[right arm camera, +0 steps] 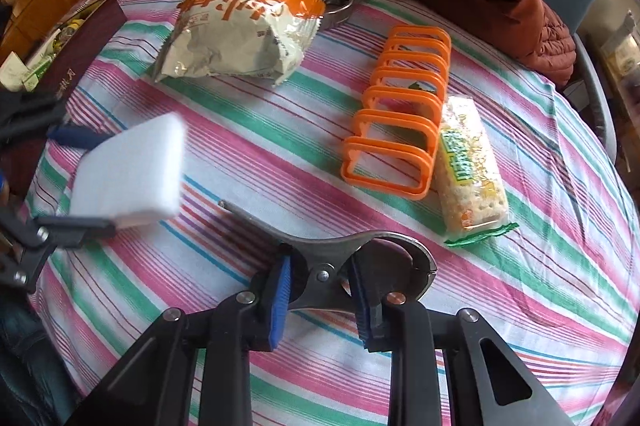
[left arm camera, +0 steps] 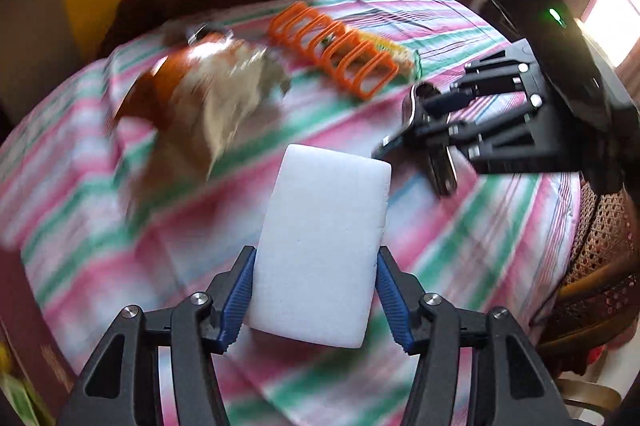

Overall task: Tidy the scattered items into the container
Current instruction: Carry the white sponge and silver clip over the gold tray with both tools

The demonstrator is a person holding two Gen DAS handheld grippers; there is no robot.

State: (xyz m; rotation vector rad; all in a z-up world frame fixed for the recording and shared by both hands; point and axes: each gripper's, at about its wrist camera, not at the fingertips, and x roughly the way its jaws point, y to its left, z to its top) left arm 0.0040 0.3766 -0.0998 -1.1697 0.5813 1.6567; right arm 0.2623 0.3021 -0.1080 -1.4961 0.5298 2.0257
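Left gripper (left arm camera: 316, 300) pinches the white foam block (left arm camera: 324, 246) at frame centre, prob. light & squashy; right gripper (right arm camera: 322, 300) clamps the stiff, slippery-looking metal clip (right arm camera: 340, 266) near its pivot, lower centre.

My two handheld grippers, black frames with blue ribbed pads.

On my left gripper (left arm camera: 316, 300) I see angular black linkage arms with triangular cut-outs, round silver screw heads at the joints and blue ridged pads (left arm camera: 237, 300). My right gripper (right arm camera: 322, 300) is built alike; from the left camera its glossy black housing carries a small green light.
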